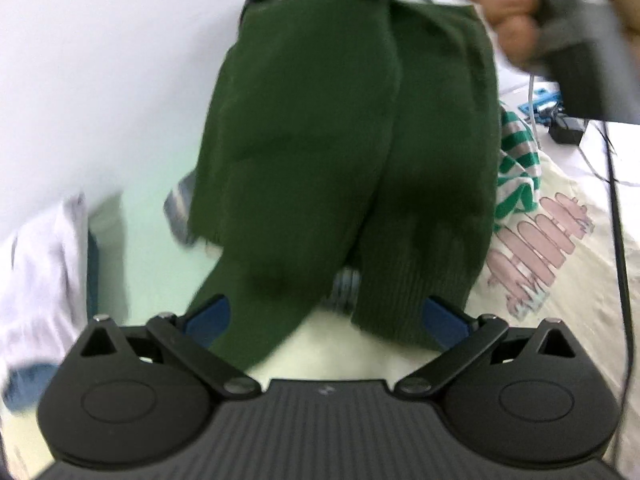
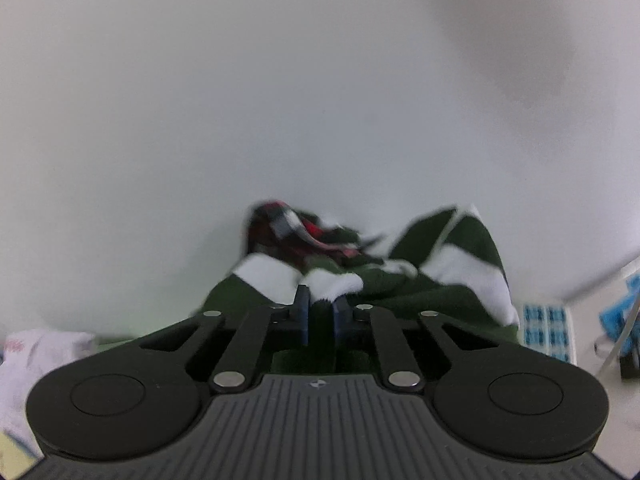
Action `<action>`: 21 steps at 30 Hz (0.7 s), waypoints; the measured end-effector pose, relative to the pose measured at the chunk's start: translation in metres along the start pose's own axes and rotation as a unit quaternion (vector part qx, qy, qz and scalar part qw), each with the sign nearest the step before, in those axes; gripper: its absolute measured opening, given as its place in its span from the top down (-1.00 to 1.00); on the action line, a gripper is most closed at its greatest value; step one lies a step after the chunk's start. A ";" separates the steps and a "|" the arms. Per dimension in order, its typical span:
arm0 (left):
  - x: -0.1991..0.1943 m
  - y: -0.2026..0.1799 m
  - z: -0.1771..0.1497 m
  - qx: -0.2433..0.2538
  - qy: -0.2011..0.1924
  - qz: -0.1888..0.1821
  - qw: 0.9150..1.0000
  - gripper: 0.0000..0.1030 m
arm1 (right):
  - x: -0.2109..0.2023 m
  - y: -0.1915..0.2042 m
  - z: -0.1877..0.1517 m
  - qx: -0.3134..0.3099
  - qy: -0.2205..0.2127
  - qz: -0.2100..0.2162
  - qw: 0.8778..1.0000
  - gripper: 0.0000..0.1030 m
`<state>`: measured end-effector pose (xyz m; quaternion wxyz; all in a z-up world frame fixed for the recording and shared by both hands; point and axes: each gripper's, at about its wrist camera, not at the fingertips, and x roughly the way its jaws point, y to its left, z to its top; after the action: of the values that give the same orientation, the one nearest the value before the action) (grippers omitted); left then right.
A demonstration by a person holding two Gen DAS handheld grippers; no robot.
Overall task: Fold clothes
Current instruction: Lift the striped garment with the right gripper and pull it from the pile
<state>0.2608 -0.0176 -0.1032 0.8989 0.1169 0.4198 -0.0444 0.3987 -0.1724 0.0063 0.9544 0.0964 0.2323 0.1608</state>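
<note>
A dark green knitted garment [image 1: 340, 152] hangs in the air in the left wrist view, held from above near the top edge. Its ribbed hems dangle between the blue pads of my left gripper [image 1: 326, 318], which stands wide open below it. A person's hand [image 1: 508, 12] grips the other tool at the top right. In the right wrist view my right gripper [image 2: 320, 316] is shut on the green garment [image 2: 420, 284], which has white bands and bunches up just past the fingers. The frames are blurred.
A green-and-white striped garment [image 1: 516, 168] and a cream cloth with pink print [image 1: 540, 236] lie at right. A white garment [image 1: 36, 264] sits at left, also white garment [image 2: 36, 364]. Cables and blue boxes [image 1: 540, 104] lie far right. A red plaid cloth [image 2: 288, 224] lies behind.
</note>
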 end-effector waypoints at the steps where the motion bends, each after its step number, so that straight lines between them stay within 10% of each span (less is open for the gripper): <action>1: -0.005 0.004 -0.005 -0.010 0.002 -0.003 1.000 -0.98 | -0.013 0.001 0.000 0.001 -0.008 0.017 1.000 0.79; 10: -0.084 0.025 -0.036 -0.042 -0.040 0.024 0.998 -0.99 | -0.145 0.029 -0.009 -0.039 -0.072 0.175 0.981 0.82; 21: -0.189 0.018 -0.131 -0.052 -0.013 0.002 0.999 -0.99 | -0.260 0.061 -0.112 -0.088 0.089 0.311 0.942 0.81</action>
<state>0.0445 0.0284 -0.0365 0.9093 0.0704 0.4096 -0.0225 0.1109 -0.1950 0.0322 0.8369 0.0643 0.2598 0.4774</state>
